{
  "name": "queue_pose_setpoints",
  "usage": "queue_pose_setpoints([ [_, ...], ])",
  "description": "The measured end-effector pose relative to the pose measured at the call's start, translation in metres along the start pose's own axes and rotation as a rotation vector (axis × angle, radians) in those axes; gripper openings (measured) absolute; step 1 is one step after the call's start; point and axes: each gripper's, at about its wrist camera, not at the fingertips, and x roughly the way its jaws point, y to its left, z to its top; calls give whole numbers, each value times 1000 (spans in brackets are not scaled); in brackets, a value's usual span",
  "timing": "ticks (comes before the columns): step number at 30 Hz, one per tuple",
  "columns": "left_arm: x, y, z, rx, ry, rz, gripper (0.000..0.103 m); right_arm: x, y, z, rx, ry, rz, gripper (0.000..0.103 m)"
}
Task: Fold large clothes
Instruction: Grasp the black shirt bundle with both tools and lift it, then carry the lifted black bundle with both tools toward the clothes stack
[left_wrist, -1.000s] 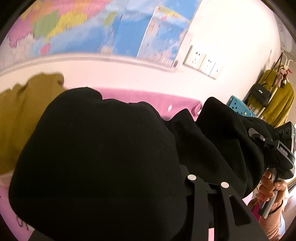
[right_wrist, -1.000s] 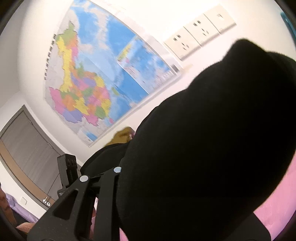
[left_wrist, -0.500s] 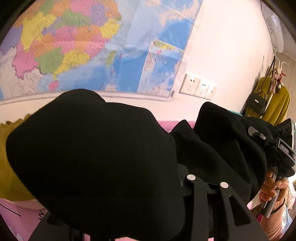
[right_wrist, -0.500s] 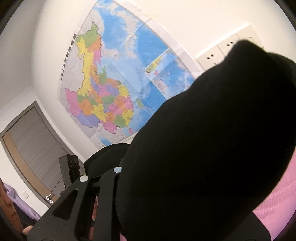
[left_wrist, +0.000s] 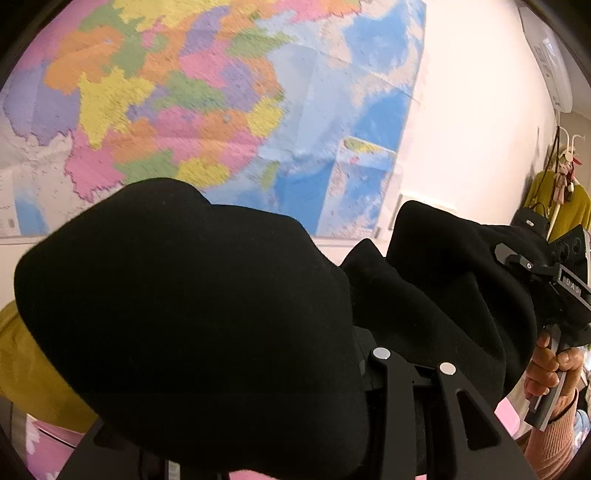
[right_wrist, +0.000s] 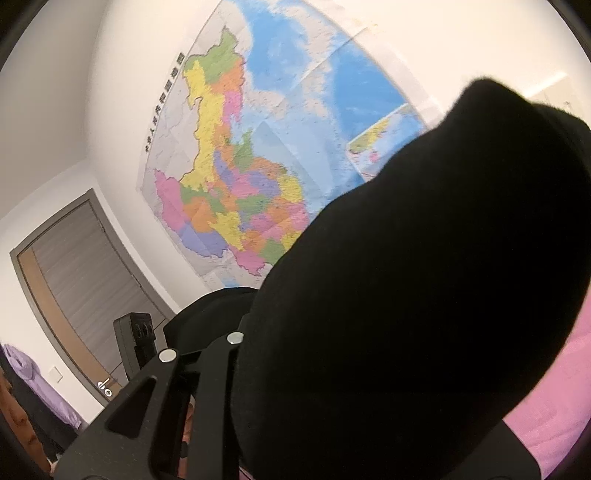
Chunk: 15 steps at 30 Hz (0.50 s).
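Thick black fleece-like garment (left_wrist: 207, 314): bunched over the fingers of the left gripper (left_wrist: 388, 373), filling the lower centre and left of the left wrist view and hiding the fingertips; the fabric sits clamped between the left jaws, which stand part-closed on it. A second mound of that black cloth (left_wrist: 454, 277) runs to the right of the frame, up to the right gripper (left_wrist: 543, 280), whose dark body shows at the right edge, its handle held by a hand (left_wrist: 554, 369) above a ribbed pink sleeve (left_wrist: 554, 443). In the right wrist view the black garment (right_wrist: 424, 277) swells over the right gripper (right_wrist: 236, 369) across the centre and right of the frame; its jaws are clenched on the cloth, fingertips buried. The left gripper's body (right_wrist: 135, 339) shows at lower left. Background items: large multicoloured wall map (left_wrist: 207, 103), upper half of both views, blurred; pink bed cover (right_wrist: 554, 406), lower right; mustard-yellow cloth (left_wrist: 33, 376), lower left of the left view; mustard garment on a coat stand (left_wrist: 569, 206), right edge; grey-framed door (right_wrist: 74, 273), left of the right view.
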Motion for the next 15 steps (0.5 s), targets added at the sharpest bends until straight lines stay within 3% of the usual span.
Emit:
queue_pose_setpoints([
  [15, -47, 56, 65, 26, -150, 156, 36, 103, 55, 45, -89, -6, 142, 22],
])
